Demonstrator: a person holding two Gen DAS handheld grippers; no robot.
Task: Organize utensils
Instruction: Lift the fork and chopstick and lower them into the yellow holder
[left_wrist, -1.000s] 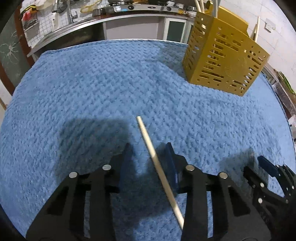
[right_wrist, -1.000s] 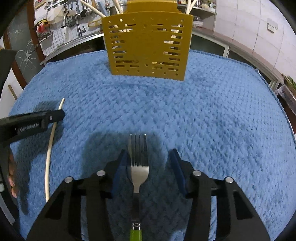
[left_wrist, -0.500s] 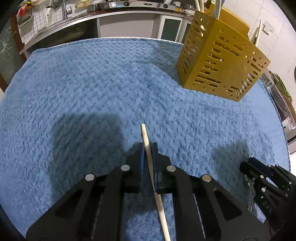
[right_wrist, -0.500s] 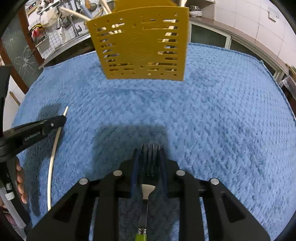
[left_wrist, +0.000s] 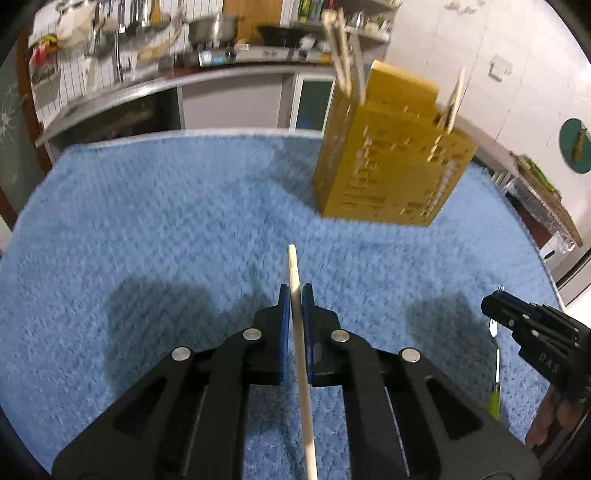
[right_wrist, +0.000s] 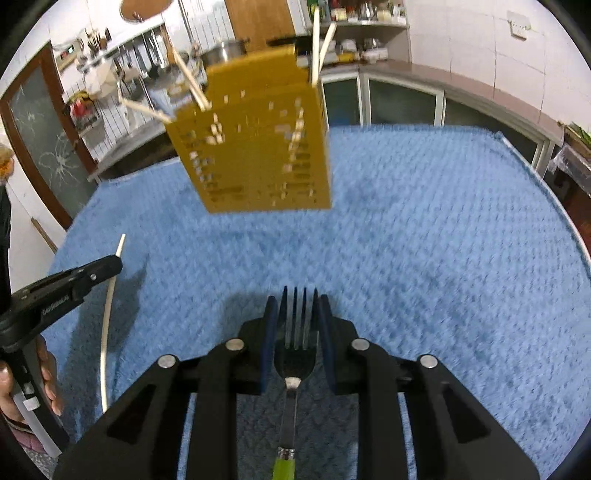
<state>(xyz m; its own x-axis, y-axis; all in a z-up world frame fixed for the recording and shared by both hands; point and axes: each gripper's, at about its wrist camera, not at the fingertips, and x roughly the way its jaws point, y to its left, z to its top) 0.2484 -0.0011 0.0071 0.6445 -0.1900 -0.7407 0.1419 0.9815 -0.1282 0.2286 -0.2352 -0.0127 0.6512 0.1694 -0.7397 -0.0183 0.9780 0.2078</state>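
Observation:
My left gripper (left_wrist: 294, 291) is shut on a pale wooden chopstick (left_wrist: 301, 362), whose tip sticks out past the blue pads, off the blue towel (left_wrist: 166, 229). My right gripper (right_wrist: 297, 302) is shut on a metal fork (right_wrist: 297, 350) with a green handle, its tines poking out ahead. The yellow perforated utensil holder (left_wrist: 391, 173) stands on the towel ahead and to the right in the left wrist view. The right wrist view has the holder (right_wrist: 255, 155) ahead, slightly left. Chopsticks stick out of its top. From the right wrist, the left gripper (right_wrist: 74, 280) and its chopstick (right_wrist: 109, 310) appear at the far left.
A kitchen counter (left_wrist: 147, 92) with pots and hanging tools runs behind the table. Cabinets (right_wrist: 424, 99) line the far right wall. The right gripper (left_wrist: 532, 339) with the fork (left_wrist: 495, 369) shows at the right edge of the left wrist view. A hand (right_wrist: 22, 387) grips the left tool.
Both grippers closed: the left on the chopstick, the right on the fork. Both have since lifted off the towel, and the holder and kitchen now sit lower in both views.

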